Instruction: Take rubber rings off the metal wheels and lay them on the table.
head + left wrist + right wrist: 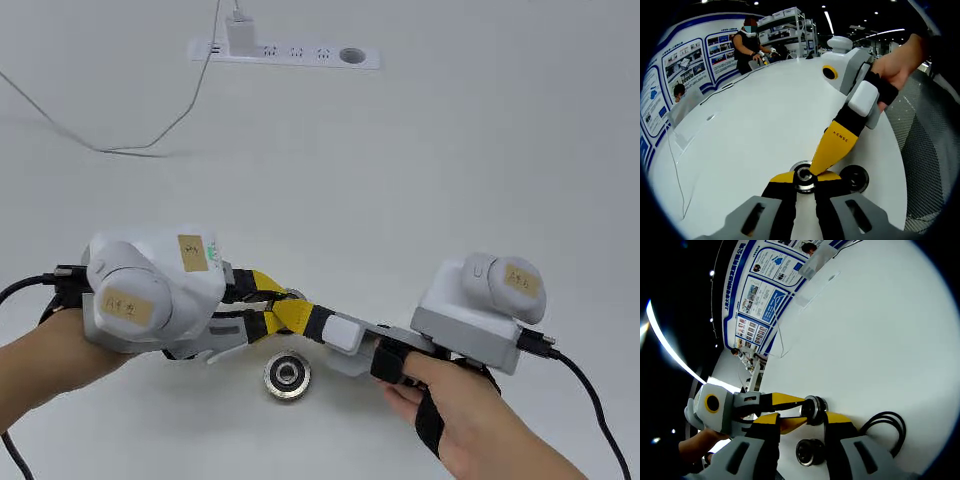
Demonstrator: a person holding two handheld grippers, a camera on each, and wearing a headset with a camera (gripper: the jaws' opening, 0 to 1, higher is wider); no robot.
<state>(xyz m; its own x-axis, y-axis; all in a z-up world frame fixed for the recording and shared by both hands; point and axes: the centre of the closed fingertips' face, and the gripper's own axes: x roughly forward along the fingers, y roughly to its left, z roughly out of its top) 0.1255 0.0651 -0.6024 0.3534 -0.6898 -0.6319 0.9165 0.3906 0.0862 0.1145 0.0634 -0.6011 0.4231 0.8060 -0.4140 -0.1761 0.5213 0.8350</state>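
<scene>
Low in the left gripper view, the left gripper (805, 177) pinches a metal wheel (804, 172) — a steadying hold, I judge, for the right gripper (815, 421), whose jaws flank it; whether they bite, I cannot tell. Black rings (886, 432) lie lower right in its view.

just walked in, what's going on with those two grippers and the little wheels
A person is working two handheld grippers over a white table. The left gripper is clamped on a small metal wheel. The right gripper has its yellow jaws on either side of that same wheel, apparently going for its rubber ring, though I cannot tell whether it grips yet. A second metal wheel lies on the table just below them.
</scene>
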